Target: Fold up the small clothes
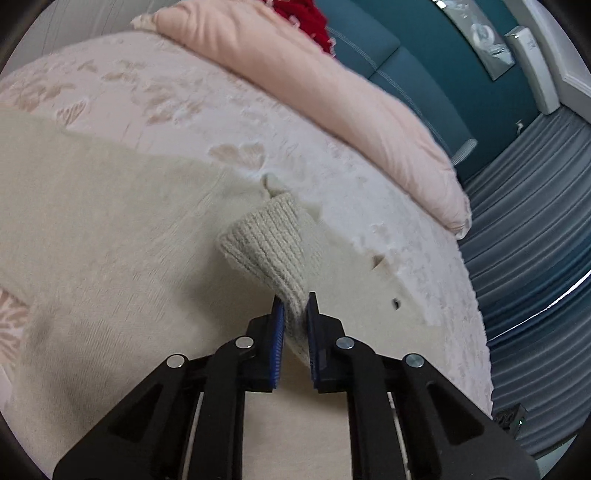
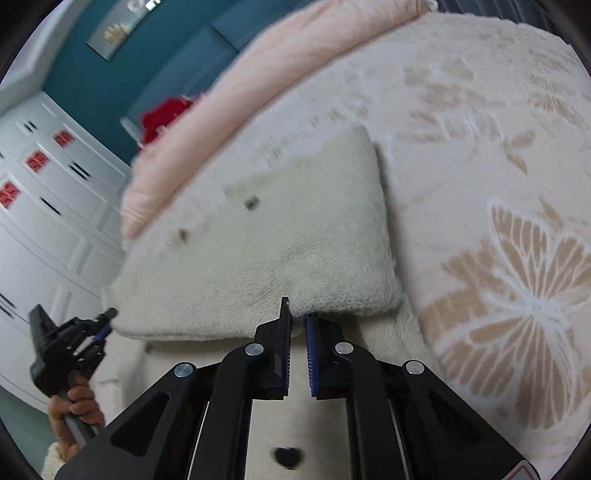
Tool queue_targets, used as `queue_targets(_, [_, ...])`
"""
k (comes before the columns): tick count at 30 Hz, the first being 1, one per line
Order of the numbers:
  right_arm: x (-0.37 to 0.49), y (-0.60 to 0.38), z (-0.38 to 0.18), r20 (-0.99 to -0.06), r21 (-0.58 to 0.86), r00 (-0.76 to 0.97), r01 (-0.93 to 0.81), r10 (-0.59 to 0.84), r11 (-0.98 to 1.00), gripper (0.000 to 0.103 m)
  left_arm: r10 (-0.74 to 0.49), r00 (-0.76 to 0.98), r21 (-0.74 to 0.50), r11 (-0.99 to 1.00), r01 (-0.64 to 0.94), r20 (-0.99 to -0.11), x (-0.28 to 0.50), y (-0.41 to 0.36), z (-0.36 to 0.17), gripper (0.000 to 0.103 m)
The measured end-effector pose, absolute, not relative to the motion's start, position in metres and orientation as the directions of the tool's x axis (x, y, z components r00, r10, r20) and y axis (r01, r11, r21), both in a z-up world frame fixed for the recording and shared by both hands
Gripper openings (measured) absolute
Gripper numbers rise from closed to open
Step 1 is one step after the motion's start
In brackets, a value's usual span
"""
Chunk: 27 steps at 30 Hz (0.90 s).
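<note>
Cream knit sweater (image 1: 110, 229) lay spread on the bed, over a pale pink bedspread (image 1: 155, 96) with raised butterfly patterns. A long pink pillow (image 1: 295, 70) ran along the bed's far edge, a red item (image 1: 306, 18) just behind it against the teal headboard (image 1: 406, 62).

Left gripper (image 1: 295, 314): blue-padded fingers pressed together on the ribbed cuff (image 1: 269, 247) of the sweater's sleeve. The cuff rose from between the pads and stood forward of the tool, lifted off the garment's body, which stretched away to the left of the tool. The bed's edge curved off to the right, grey pleated bed skirt (image 1: 535, 221) below it.

Right gripper (image 2: 297, 317): fingers nearly closed, pinching the near edge of a folded-over part of the sweater (image 2: 295, 236). The fold lay directly ahead of the fingertips, raised into a thick flap with its far corner pointing toward the pillow. More cream knit lay flat beneath the tool, with a small dark heart motif (image 2: 288, 456) showing between the arms of the gripper. A large tan butterfly pattern (image 2: 524, 306) on the bedspread sat to the right of the fold.

In the right wrist view, the left gripper (image 2: 107, 321) met the flap's left corner, held by the person's hand (image 2: 74, 410). White cabinet doors (image 2: 48, 206) with red squares stood beyond the bed's left side.
</note>
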State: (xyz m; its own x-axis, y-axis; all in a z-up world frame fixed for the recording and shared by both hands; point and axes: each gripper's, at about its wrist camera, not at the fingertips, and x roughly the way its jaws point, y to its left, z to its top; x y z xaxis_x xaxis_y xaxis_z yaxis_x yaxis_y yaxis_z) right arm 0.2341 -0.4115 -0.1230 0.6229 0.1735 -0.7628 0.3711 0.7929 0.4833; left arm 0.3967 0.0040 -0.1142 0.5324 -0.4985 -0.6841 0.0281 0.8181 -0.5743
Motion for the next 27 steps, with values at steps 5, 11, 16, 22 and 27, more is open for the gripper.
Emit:
queue_targets(5, [0.218,-0.407,-0.099,-0.737,0.458,0.663,0.349,0.131,0.817,0.008,-0.492,0.530,-0.587,0.809,-0.015,-0.691,0.380,0.017,-0.156,0.013])
queue_targets(11, [0.196,-0.400,-0.069,-0.723,0.362,0.689,0.445,-0.054,0.819,0.014,-0.485,0.533,-0.573,0.819,-0.001,-0.694,0.382,0.013,-0.156,0.013])
queue_targets(16, [0.273,-0.303,-0.071,-0.766,0.341,0.617,0.156,0.178,0.927,0.014,-0.467,0.555,-0.562,0.827,0.000,-0.688,0.376,0.012,-0.159,0.013])
queue_targets(22, [0.309,-0.312,-0.111,-0.842,0.179,0.539,0.228,0.029,0.957,0.008,-0.466,0.559,-0.548,0.836,0.026,-0.686,0.376,0.011,-0.160,0.014])
queue_targets(27, [0.223,-0.412,-0.105,-0.808,0.314,0.588,0.491,-0.043,0.813,0.000,-0.539,0.552,-0.614,0.787,0.061,-0.636,0.377,0.023,-0.165,0.014])
